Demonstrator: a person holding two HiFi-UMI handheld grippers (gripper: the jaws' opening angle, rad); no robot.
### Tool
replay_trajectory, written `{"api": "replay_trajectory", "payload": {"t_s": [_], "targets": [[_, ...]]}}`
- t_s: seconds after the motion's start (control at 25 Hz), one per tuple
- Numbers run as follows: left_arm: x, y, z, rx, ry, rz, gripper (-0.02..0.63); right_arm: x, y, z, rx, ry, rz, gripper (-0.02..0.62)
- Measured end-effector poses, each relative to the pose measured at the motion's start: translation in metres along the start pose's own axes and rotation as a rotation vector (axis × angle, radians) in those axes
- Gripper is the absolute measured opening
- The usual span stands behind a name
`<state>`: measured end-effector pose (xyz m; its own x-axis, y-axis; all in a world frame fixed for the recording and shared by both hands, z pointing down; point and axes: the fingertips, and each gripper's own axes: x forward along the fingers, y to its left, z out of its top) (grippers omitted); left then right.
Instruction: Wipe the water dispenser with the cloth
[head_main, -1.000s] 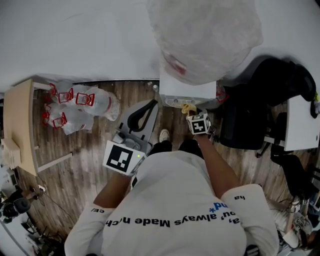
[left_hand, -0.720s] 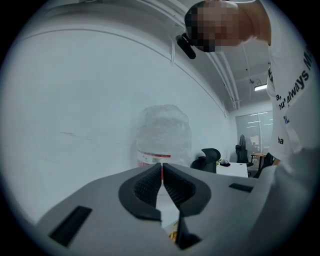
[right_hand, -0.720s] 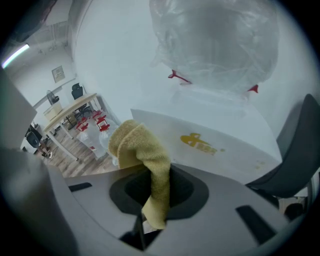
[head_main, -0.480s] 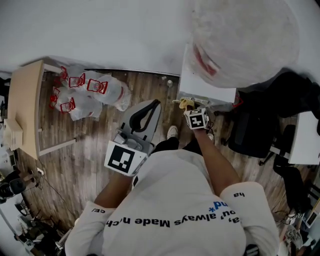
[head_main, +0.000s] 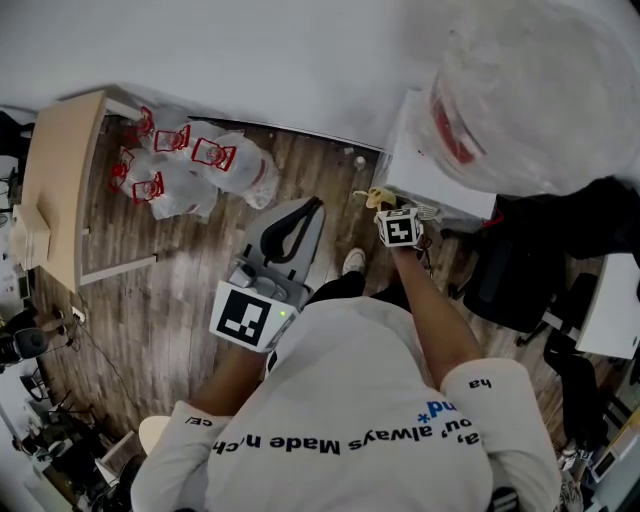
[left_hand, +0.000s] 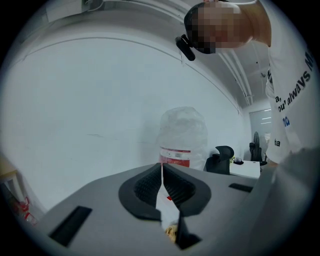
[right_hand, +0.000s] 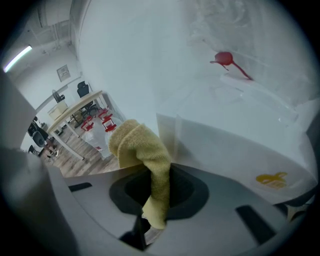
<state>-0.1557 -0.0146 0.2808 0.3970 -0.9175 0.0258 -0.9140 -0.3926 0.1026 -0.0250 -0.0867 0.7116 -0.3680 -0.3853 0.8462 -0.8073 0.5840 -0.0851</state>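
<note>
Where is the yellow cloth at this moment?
The yellow cloth is clamped in the right gripper, next to a corner of the white water dispenser; the head view shows it right of centre.

A white wall (head_main: 250, 50) meets a dark wood-plank floor (head_main: 170, 300), with a pale wooden table (head_main: 55, 190) at left beside clear plastic bags (head_main: 190, 170) printed in red. A black office chair (head_main: 510, 280) and a white desk (head_main: 612, 310) stand at right. A strip light (right_hand: 17, 57) glows on the ceiling.
</note>
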Motion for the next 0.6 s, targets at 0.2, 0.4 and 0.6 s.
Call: {"api": "replay_trajectory", "payload": {"t_s": [0.2,0.4,0.6], "targets": [[-0.003,0.003,-0.003,-0.003,-0.001,0.017,0.026,0.006,-0.001,-0.003,0.008,0.021,-0.002,0.058],[-0.002,0.001,-0.001,-0.005,-0.004,0.016,0.026,0.003,-0.007,-0.002,0.02,0.018,-0.01,0.058],[0.003,-0.009,0.001,-0.003,-0.001,-0.002,0.026,-0.003,-0.015,-0.003,0.021,0.013,-0.016,0.058]]}}
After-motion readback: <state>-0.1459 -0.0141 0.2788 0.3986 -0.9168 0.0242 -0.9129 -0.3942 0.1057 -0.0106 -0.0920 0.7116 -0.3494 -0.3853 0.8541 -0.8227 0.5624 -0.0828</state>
